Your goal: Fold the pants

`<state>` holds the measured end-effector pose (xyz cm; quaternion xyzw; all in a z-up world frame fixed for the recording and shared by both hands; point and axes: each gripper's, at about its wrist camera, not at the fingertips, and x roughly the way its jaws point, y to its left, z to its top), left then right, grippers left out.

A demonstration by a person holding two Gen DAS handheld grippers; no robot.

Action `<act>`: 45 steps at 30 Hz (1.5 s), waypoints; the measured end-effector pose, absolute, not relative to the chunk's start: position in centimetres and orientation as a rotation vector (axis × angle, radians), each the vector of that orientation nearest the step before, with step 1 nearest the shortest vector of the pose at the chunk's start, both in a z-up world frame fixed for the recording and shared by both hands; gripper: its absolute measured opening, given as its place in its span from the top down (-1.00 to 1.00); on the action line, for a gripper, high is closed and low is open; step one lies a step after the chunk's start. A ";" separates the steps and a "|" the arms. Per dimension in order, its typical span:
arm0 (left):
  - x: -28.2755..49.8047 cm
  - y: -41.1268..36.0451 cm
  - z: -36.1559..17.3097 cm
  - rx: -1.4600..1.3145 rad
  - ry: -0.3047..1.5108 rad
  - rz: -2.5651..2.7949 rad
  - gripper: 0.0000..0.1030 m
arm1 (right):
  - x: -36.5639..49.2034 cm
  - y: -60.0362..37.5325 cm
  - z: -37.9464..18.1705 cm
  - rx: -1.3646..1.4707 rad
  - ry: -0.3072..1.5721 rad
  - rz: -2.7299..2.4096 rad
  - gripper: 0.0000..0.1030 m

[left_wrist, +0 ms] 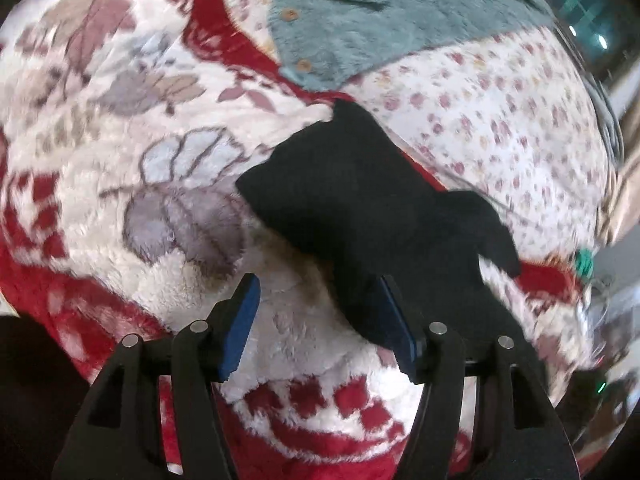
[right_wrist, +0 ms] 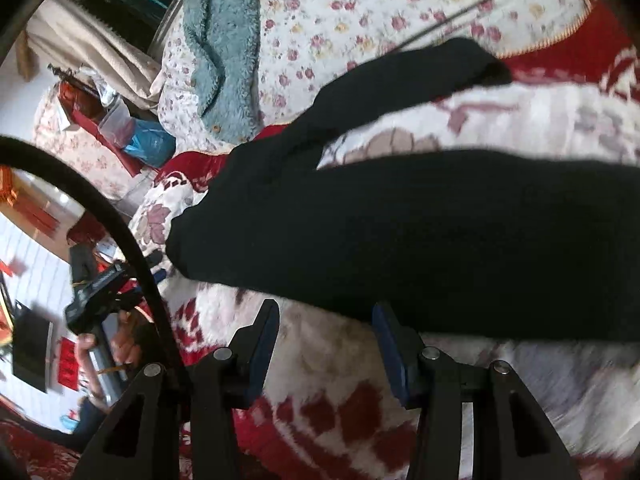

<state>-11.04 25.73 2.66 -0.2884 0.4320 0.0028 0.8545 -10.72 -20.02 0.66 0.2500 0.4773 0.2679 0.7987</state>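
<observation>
— Pants [right_wrist: 420,232], black and still rumpled, lie on the fleecy red-and-white blanket [left_wrist: 120,184] covering the bed; the two legs fork apart, which suggests no fold has been made yet.

— And the tongs?

— Left tongs [left_wrist: 318,320] stand wide, empty, one blue pad touching or just beside the cloth's near edge, I can't tell which. Right tongs [right_wrist: 326,344] also gape, holding nothing, beside the thick leg's lower edge. I'd judge both are placed to pinch an edge.

— Room to move?

— Bare blanket lies on the near side of the pants. Toward the far edge of the bed, a teal fleece garment [left_wrist: 380,20] rests on the floral sheet [left_wrist: 500,120], well apart.
</observation>
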 end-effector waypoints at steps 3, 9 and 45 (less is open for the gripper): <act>-10.6 26.2 2.4 -0.690 0.890 0.006 -0.17 | -11.2 -20.0 0.0 0.629 1.042 0.567 0.09; -8.7 27.3 1.5 -0.772 0.880 0.034 -0.17 | -11.8 -18.8 -0.5 0.722 1.034 0.578 0.05; -10.1 29.1 2.6 -0.616 0.927 0.090 0.28 | -10.9 -18.8 0.6 0.759 1.018 0.658 0.04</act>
